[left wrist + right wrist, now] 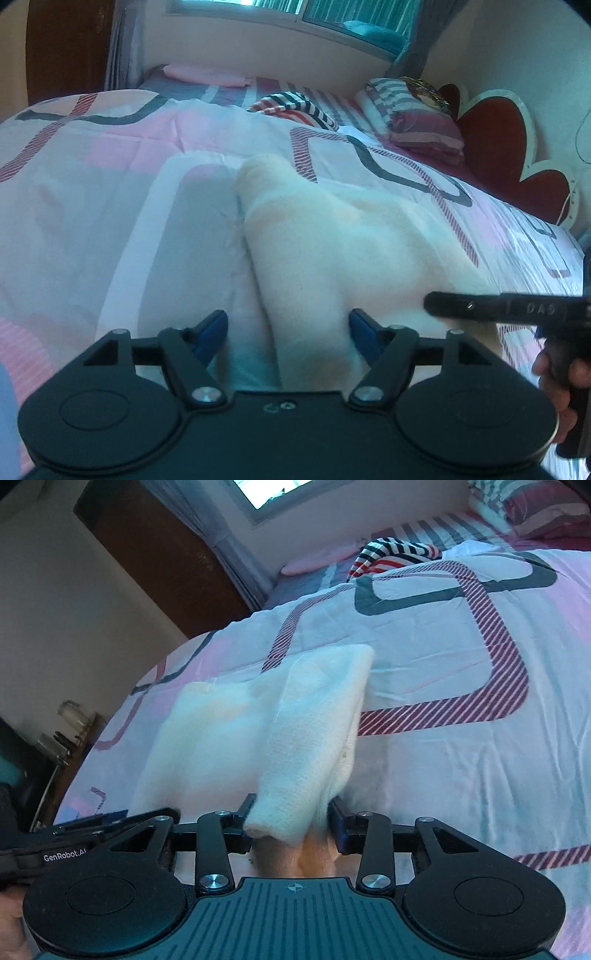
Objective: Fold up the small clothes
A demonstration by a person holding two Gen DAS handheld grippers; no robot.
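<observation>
A cream-white knitted garment [332, 243] lies on the bedspread [110, 184], partly folded. In the left wrist view my left gripper [288, 332] is open, its blue-padded fingers [212, 330] either side of the garment's near end, not pinching it. In the right wrist view my right gripper [291, 823] is shut on a bunched fold of the garment [306, 738] and holds that fold raised over the rest of the cloth. The right gripper also shows at the right edge of the left wrist view [436, 302], and the left gripper at the lower left of the right wrist view [110, 821].
A striped red, white and navy garment [295, 107] lies further up the bed. Folded pink cloth [207, 75] sits at the far edge, pillows [413, 114] by the red headboard [509, 147]. A side table with jars [70, 731] stands left of the bed.
</observation>
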